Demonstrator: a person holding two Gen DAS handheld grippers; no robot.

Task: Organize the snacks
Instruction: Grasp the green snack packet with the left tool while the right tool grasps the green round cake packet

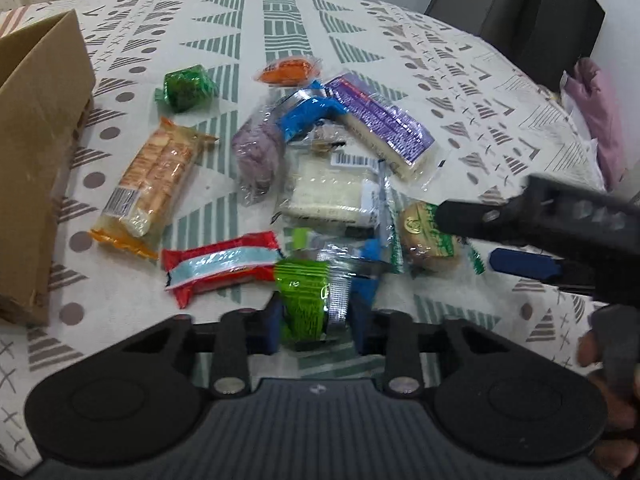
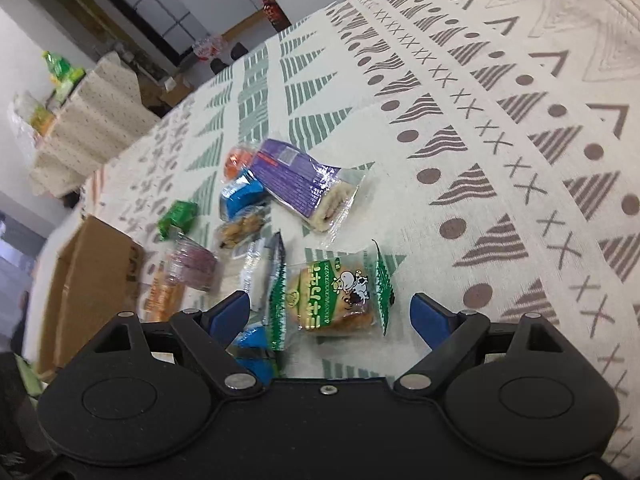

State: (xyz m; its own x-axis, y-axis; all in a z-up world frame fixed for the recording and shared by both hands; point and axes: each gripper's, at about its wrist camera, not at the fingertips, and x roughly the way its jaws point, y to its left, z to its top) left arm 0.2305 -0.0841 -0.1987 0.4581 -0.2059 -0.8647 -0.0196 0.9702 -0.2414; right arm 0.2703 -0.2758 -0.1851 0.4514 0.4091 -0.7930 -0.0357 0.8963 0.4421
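While the left tool (image 1: 316, 316) clamps a green snack packet (image 1: 302, 300), the right tool (image 2: 330, 312) gapes wide around a green-edged bun (image 2: 334, 300). Ahead lie more snacks; a cardboard box (image 1: 36, 160) stands leftward on the patterned desk (image 1: 460, 92).

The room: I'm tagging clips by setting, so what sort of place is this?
Probably a home or a small office room set up for sorting. A patterned tablecloth covers a table strewn with snack packs, a cardboard box stands beside them, and cabinets line the far wall.
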